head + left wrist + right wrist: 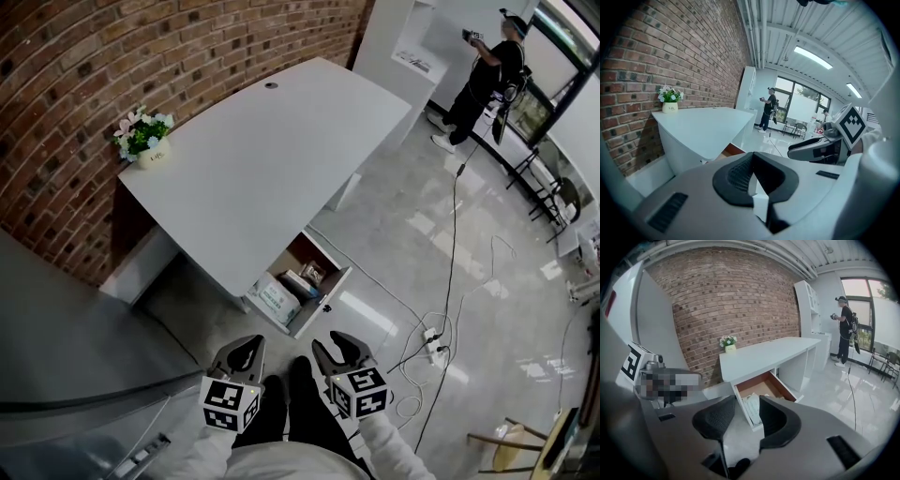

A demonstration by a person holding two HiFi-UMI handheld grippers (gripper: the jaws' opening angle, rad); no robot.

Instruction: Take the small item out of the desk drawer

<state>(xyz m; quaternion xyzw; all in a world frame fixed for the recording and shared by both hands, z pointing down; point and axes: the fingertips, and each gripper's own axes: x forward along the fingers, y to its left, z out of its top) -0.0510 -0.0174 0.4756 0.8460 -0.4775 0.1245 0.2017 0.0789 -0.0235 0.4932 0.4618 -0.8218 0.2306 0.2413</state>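
The white desk (272,159) has one drawer (330,291) pulled open at its near end. Inside lie a white printed packet (275,298) and a few small items (305,277) behind it. Both grippers hover low in the head view, short of the drawer and touching nothing. My left gripper (246,345) is open by a narrow gap. My right gripper (330,343) is open and empty. In the right gripper view the open drawer (764,385) and the packet (752,406) show between the jaws of the right gripper (747,401). The left gripper (753,159) faces the desk corner.
A potted flower (145,136) stands at the desk's far corner by the brick wall. A power strip with cables (433,347) lies on the glossy floor right of the drawer. A person (487,75) stands far off by the windows. A wooden chair (525,441) sits at bottom right.
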